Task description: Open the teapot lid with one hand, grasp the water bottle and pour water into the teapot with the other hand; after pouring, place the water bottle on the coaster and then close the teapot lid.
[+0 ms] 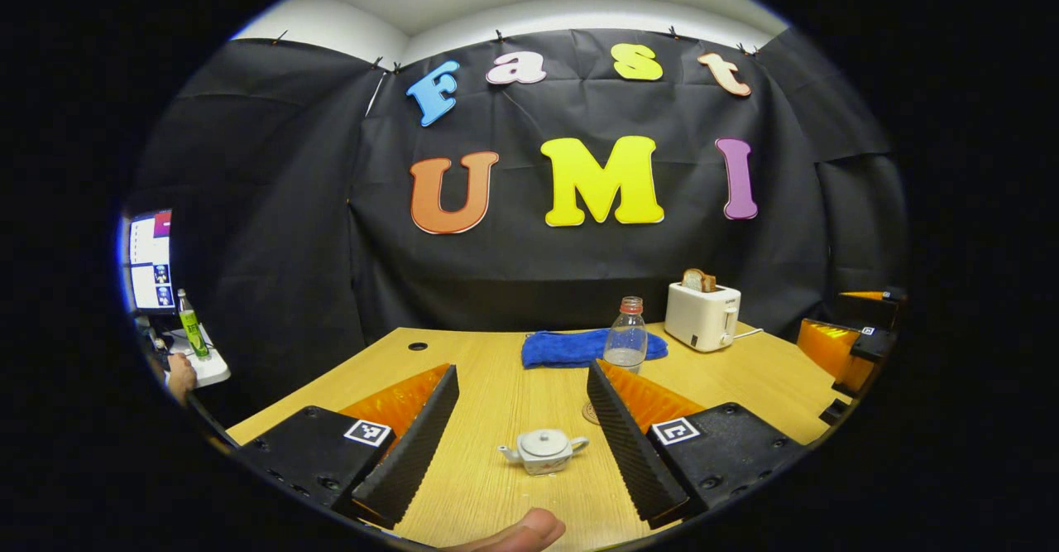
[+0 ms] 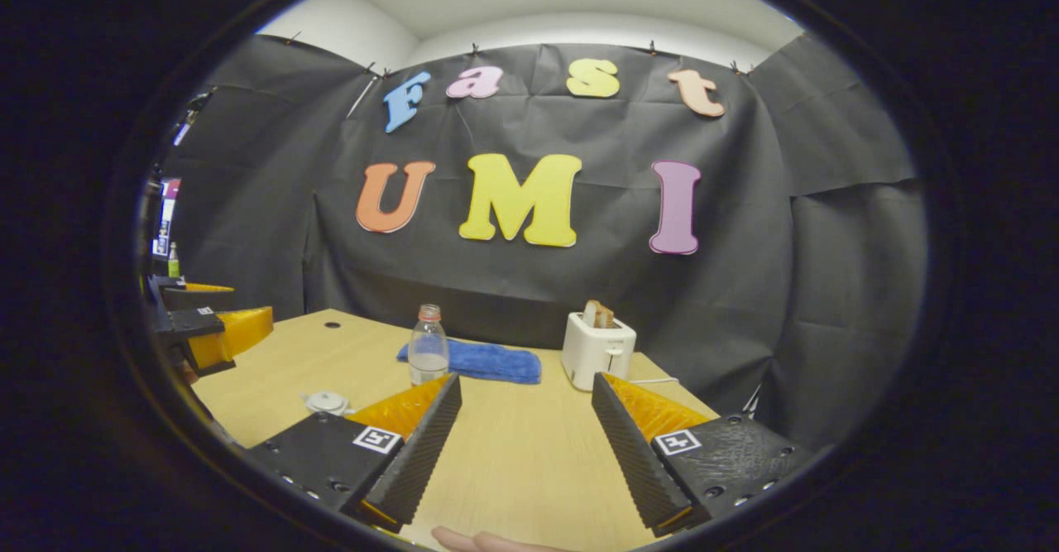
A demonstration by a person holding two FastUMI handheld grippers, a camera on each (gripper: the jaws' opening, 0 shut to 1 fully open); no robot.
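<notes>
- The teapot [image 1: 543, 450] is small, pale and looks ceramic: I judge it stiff, smooth, breakable and light. It stands upright on the wooden table [image 1: 496, 370], lid [image 1: 543, 442] still on, framed between the left gripper's [image 1: 521, 432] two fingers but not touching either.
- In the left gripper view its spout points to the view's left and its handle to the right, so its long axis runs across that gripper's line of sight. The lid's small knob on top looks like the place to pinch; a hard, glossy knob may slip.
- The water bottle [image 1: 626, 337] stands upright beyond the teapot, long axis vertical, cap on, a little water in the bottom. It is thin clear plastic, so probably light and easily squeezed; the mid-body seems the best hold.
- A round coaster [image 1: 591, 412] lies at the bottle's foot, partly hidden by a finger.
- The left gripper's jaws stand wide apart, holding nothing.
- The right gripper [image 2: 525, 444] is likewise spread and empty, over bare table, with the bottle ahead to its left.
- Behind lie a blue cloth [image 1: 571, 347] and a white toaster [image 1: 702, 314].
</notes>
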